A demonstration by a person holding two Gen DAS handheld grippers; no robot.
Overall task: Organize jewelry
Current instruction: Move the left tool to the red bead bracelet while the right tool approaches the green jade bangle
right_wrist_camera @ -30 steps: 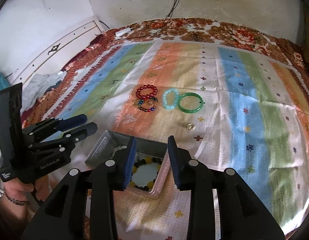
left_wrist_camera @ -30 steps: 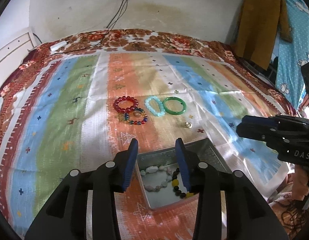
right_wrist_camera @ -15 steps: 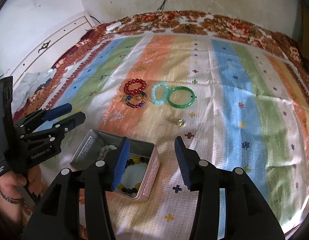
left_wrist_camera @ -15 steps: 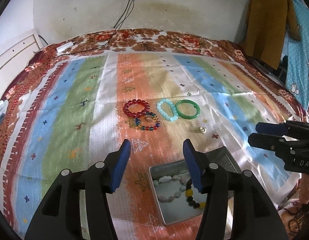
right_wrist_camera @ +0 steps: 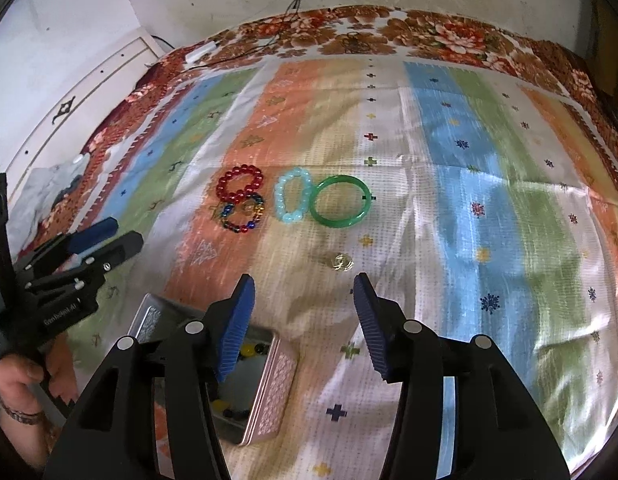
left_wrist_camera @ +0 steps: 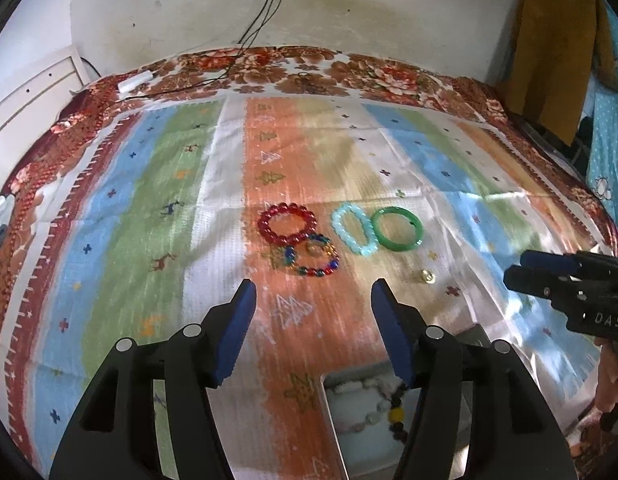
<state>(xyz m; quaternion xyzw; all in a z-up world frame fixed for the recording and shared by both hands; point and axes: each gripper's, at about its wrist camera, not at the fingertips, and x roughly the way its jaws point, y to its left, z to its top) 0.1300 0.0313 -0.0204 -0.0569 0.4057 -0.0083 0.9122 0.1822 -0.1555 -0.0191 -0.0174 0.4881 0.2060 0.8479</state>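
Both hand-held grippers are advancing over the bed (left_wrist_camera: 109, 208) away from the tin and toward the loose jewelry, and their jaws have just been opening with nothing between them. Left hand-held gripper (left_wrist_camera: 311, 300) is hanging with its blue pads apart over the orange stripe of the striped bedspread (right_wrist_camera: 469, 208), aimed at the red bead bracelet (left_wrist_camera: 287, 225) and the multicolour bead bracelet (left_wrist_camera: 313, 258), which is touching the red one. Right hand-held gripper (right_wrist_camera: 303, 294) is likewise spread and empty, with the small gold ring (right_wrist_camera: 340, 262) lying just beyond its tips; that looks to be its likely target.

Metal tin (right_wrist_camera: 269, 384) is sitting open at the near edge, now under and behind the fingers, and is already holding at least two beaded strings, pale stones and dark-and-yellow beads. Keeping it close is probably giving each hand a short carry.

Still waiting in a row on the bedspread: the red bracelet, the multicolour one, the pale aqua bead bracelet (right_wrist_camera: 293, 200) and the green bangle (right_wrist_camera: 340, 201), the last two touching. The ring is lying apart, nearer the tin.

Judging by this, sorting is partly done; both hands seem to be starting a fresh pick.
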